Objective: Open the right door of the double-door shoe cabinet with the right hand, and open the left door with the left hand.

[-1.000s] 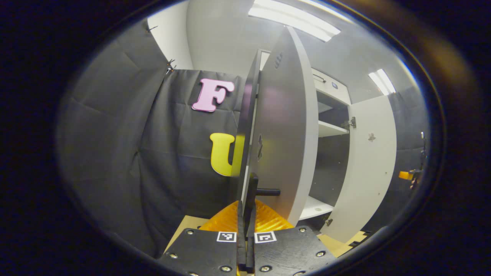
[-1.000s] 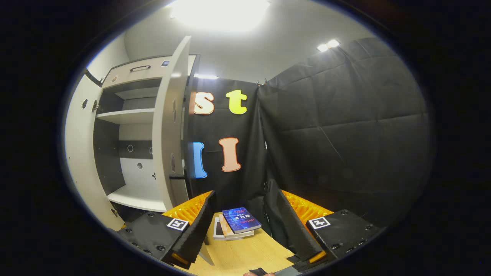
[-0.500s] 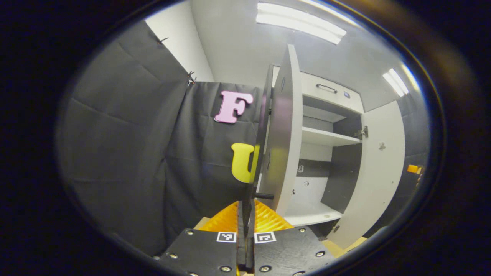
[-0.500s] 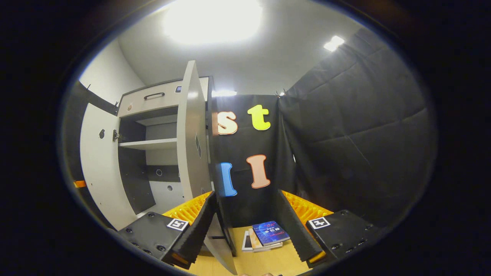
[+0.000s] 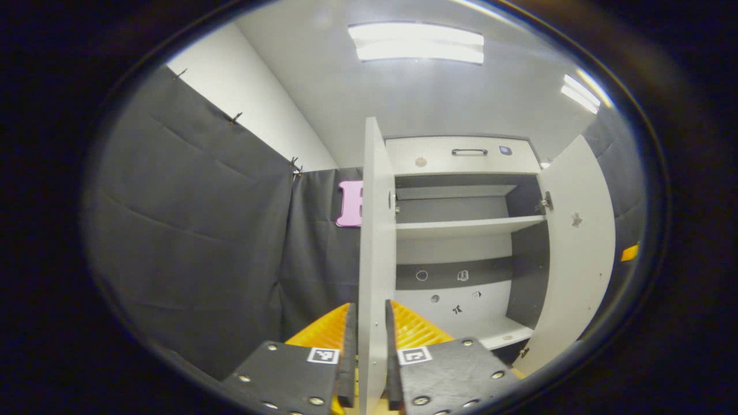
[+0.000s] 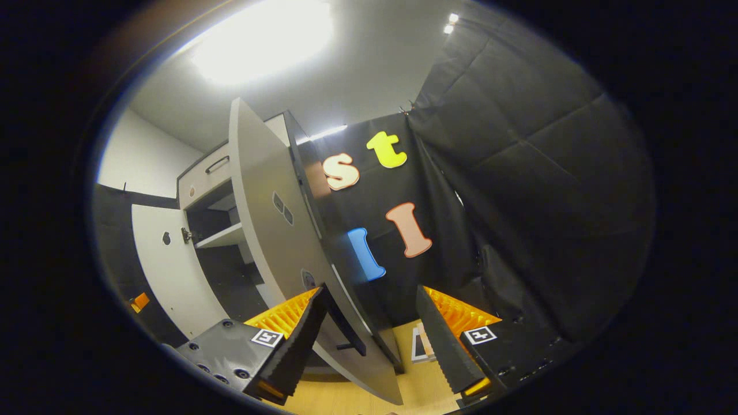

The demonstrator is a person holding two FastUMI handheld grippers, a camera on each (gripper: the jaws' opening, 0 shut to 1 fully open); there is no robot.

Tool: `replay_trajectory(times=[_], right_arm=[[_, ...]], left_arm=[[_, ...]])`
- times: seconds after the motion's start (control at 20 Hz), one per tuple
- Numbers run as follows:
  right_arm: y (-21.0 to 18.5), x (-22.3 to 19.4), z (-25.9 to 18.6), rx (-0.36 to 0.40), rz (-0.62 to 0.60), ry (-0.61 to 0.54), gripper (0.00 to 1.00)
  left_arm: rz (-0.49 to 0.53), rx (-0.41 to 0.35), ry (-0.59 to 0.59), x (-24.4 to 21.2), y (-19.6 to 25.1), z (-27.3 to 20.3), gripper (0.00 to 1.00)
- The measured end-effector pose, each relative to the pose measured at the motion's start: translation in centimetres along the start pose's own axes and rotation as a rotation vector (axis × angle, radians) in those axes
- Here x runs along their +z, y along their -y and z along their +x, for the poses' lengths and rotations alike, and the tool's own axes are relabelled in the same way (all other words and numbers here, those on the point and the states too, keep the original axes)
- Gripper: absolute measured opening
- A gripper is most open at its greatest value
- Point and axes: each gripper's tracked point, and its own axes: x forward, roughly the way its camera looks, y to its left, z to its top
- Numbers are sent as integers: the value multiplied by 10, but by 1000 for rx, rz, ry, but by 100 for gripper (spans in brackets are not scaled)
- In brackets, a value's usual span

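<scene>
1. Left gripper view: left gripper (image 5: 369, 351), jaws slightly parted, straddles the open left door (image 5: 376, 242) edge without visibly pinching; twisting could jam it.
2. Right gripper (image 6: 369, 340), jaws wide apart, sits beside the open right door (image 6: 277, 230); a stray swing could knock it.

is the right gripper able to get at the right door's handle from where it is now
Probably yes. In the right gripper view the right gripper is open, and the right door swings out just ahead of it, its handle sitting between the fingers with nothing in the way.
</scene>
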Motion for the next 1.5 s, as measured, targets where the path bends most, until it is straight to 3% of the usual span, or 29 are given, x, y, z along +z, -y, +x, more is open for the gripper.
replay_trajectory(times=[0.2,0.4,0.65,1.0,1.25,1.5], right_arm=[[27,-14,1,-38,-25,-47,98],[26,-30,-12,-38,-13,-85,98],[5,-36,-22,-24,-76,-71,98],[-60,-34,-31,29,-149,-1,98],[-87,-55,-45,18,-210,-25,98],[-109,-74,-49,17,-227,-41,98]], left_arm=[[77,-3,-48,-20,52,-19,97],[20,-80,-102,-38,89,-28,98],[38,-112,-116,-44,91,-25,97],[-7,-130,-138,-54,56,-22,96],[32,-210,-177,-79,40,-24,96],[-61,-228,-183,-100,27,-26,96]])
